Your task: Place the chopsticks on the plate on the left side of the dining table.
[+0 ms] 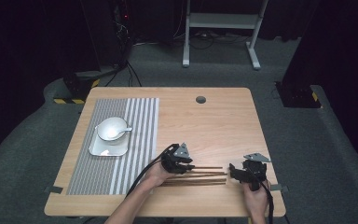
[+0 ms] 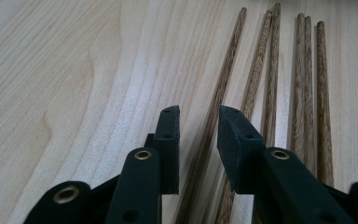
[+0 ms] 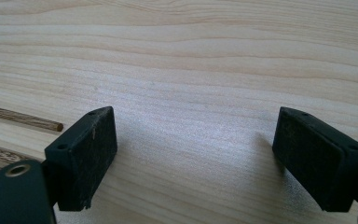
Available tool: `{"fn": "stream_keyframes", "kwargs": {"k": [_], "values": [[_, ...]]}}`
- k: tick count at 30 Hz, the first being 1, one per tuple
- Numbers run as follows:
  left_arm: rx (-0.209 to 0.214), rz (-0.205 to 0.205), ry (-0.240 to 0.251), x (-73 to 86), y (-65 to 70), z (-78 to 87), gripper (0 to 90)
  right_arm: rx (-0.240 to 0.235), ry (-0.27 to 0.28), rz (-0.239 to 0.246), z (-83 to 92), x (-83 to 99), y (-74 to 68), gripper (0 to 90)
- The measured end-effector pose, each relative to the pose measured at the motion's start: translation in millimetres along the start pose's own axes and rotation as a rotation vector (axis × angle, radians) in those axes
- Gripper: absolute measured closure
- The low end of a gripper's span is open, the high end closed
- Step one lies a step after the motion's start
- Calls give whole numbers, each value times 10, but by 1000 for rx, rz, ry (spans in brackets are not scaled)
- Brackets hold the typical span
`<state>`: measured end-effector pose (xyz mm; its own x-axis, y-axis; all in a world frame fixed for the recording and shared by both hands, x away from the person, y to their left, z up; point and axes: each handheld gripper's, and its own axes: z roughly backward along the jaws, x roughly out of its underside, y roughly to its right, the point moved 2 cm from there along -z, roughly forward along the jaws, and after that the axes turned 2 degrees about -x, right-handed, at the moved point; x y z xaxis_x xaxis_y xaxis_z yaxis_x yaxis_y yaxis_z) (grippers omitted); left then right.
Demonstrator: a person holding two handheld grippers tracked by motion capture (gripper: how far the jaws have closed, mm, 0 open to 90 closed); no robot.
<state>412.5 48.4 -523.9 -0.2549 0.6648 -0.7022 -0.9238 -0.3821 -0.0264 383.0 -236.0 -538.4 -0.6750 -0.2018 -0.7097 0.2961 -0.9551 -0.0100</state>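
From the high view, dark wooden chopsticks (image 1: 200,176) lie near the surface's (image 1: 214,121) front edge between both grippers. The left gripper (image 2: 196,128) view reveals its jaws slightly apart, straddling one chopstick (image 2: 223,79). The right gripper (image 3: 193,158) has its jaws wide apart over bare wood.

Brown wooden chopsticks (image 1: 200,176) lying roughly parallel, table (image 1: 214,116) near edge.

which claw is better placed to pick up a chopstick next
Left. The left claw already straddles one of the chopsticks lying on the table, jaws narrowly apart. The right claw is wide open over bare wood past their tips.
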Motion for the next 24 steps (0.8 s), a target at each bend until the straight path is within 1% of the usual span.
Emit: {"fn": "stream_keyframes", "kwargs": {"k": [4, 11, 19, 21, 24], "values": [[0, -1, 1, 1, -10, -11, 722, 0, 0, 0, 0, 0, 0, 132], [18, 2, -4, 21, -30, -41, 743, -6, 0, 1, 2, 1, 0, 136], [27, -22, -7, 24, -50, -38, 788, -8, 0, 3, 3, 2, 0, 136], [30, -41, -8, 19, -53, -40, 797, -8, 1, 3, 3, 2, 0, 136], [34, -53, -10, 15, -52, -41, 815, -9, 0, 3, 3, 2, 0, 136]]}}
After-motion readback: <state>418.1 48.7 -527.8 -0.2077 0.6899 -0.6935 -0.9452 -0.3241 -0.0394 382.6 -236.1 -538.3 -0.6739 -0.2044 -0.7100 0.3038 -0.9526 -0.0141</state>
